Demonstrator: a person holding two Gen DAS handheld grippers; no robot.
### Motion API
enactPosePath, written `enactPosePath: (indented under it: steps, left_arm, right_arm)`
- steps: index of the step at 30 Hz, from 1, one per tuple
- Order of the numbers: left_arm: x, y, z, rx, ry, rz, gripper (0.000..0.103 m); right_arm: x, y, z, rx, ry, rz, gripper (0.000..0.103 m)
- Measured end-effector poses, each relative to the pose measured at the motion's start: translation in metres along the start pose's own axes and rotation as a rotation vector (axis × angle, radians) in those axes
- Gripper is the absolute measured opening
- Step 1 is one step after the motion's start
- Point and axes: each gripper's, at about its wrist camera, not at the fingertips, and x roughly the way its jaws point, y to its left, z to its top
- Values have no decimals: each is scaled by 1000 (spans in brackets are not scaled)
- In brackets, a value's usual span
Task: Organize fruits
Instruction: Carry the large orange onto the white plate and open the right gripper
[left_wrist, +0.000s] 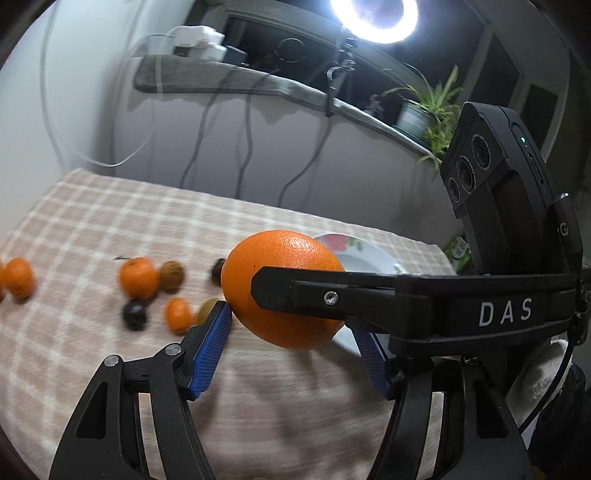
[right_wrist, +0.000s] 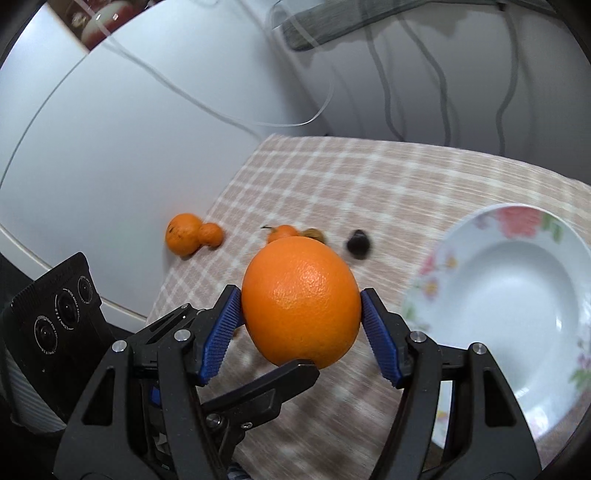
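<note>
Right wrist view shows the right gripper (right_wrist: 301, 314) and left gripper (left_wrist: 291, 321) both pinching the orange (right_wrist: 301, 301) above the checked tablecloth (right_wrist: 369, 177), so lower gently into the plate (right_wrist: 491, 221).

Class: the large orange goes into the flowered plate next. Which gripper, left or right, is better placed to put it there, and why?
Probably the right gripper: its blue pads clamp the orange on both sides, and the empty plate lies beside it. The left gripper also touches the orange.
</note>
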Motion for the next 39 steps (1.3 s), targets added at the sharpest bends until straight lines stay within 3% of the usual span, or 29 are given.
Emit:
enactPosePath:
  steps: [12,22,29,39]
  left_arm:
    - [49,-45,18,61,42,-102,66]
    - [99,-61,25,45,115,-156,66]
    - [114,-63,25,40,139,-163,66]
    - [118,-71,29,120,143,-119,65]
  right_arm:
    - [-44,-59,-6,91,-91,-97,69]
    - [-45,-108,2,153,-81,-166,69]
    - [-42,-119,5,159,-66,-193,69]
    - [-40,-115,5,122,-67,-245,69]
